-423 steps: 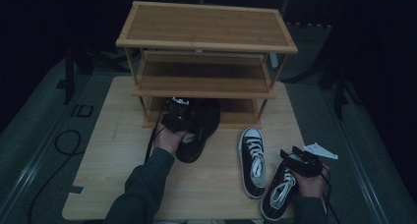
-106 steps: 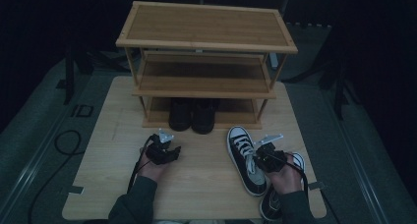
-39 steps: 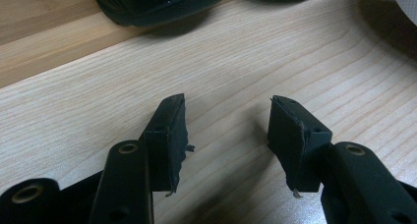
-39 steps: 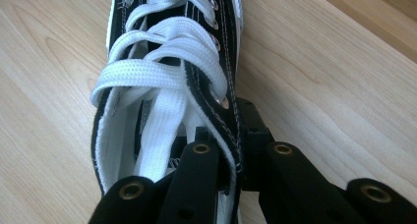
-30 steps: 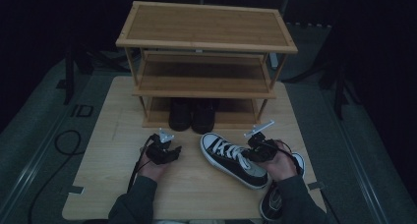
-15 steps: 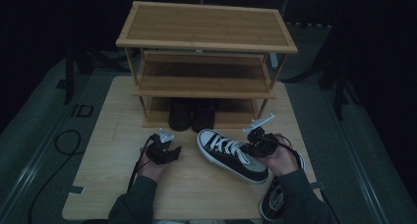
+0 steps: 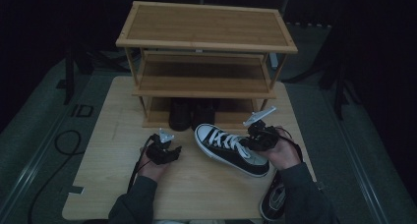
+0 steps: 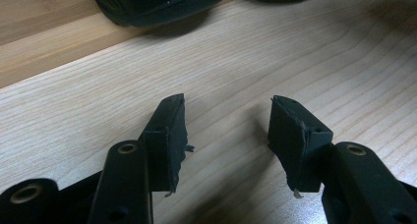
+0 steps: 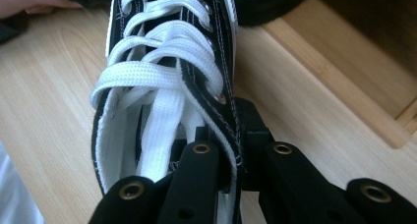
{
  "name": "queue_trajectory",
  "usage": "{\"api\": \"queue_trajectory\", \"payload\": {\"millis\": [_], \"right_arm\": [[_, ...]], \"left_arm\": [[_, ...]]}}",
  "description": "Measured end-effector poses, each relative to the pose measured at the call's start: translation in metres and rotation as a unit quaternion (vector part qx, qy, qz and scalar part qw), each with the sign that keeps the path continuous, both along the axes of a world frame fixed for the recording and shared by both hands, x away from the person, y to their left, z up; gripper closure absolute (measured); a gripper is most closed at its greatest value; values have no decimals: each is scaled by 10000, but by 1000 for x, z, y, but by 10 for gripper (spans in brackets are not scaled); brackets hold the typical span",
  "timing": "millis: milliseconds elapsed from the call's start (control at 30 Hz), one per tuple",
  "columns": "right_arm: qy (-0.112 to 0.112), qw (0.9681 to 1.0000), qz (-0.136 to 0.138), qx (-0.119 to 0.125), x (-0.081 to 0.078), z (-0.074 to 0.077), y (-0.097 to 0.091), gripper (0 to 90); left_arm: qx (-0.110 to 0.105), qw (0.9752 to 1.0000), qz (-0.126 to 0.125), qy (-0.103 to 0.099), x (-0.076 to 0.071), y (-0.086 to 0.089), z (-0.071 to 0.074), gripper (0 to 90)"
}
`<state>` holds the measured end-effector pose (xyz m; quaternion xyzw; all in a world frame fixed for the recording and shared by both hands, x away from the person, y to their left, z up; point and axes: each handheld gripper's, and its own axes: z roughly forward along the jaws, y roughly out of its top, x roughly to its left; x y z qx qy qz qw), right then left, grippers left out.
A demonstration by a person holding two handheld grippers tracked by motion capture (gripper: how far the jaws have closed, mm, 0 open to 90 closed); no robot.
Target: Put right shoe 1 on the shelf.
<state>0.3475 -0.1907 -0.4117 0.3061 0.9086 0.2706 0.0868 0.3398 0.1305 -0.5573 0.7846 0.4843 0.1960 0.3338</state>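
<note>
A black canvas sneaker with white laces (image 7: 231, 149) hangs just above the table, toe pointing left toward the rack. My right gripper (image 7: 254, 141) is shut on the sneaker's collar; in the right gripper view the jaws pinch the sneaker's side wall (image 9: 231, 150) beside the laces. My left gripper (image 7: 167, 151) rests low over the wooden table (image 7: 196, 189), open, with bare wood between its pads (image 8: 169, 130). A pair of black shoes (image 7: 192, 115) stands on the bottom shelf of the bamboo shoe rack (image 7: 206, 47); one black shoe's toe (image 8: 157, 3) lies ahead of the left jaws.
A second black sneaker (image 7: 273, 200) lies at the table's front right edge, beside my right forearm. The rack's middle and top shelves are bare. A cable (image 7: 61, 143) loops on the dark floor to the left.
The right gripper has lifted the sneaker a little and carried it left and toward the rack. The left gripper has stayed where it was.
</note>
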Motion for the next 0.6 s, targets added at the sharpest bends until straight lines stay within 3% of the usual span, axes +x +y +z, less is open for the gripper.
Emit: {"api": "queue_trajectory", "payload": {"millis": [400,600], "right_arm": [[-66,9997,69,213,9,20,-2,879],[-113,9997,124,174,16,30,-1,879]], "left_arm": [[-16,10000,19,-20,0,-1,0,482],[-11,10000,21,-33,0,-1,0,482]]}}
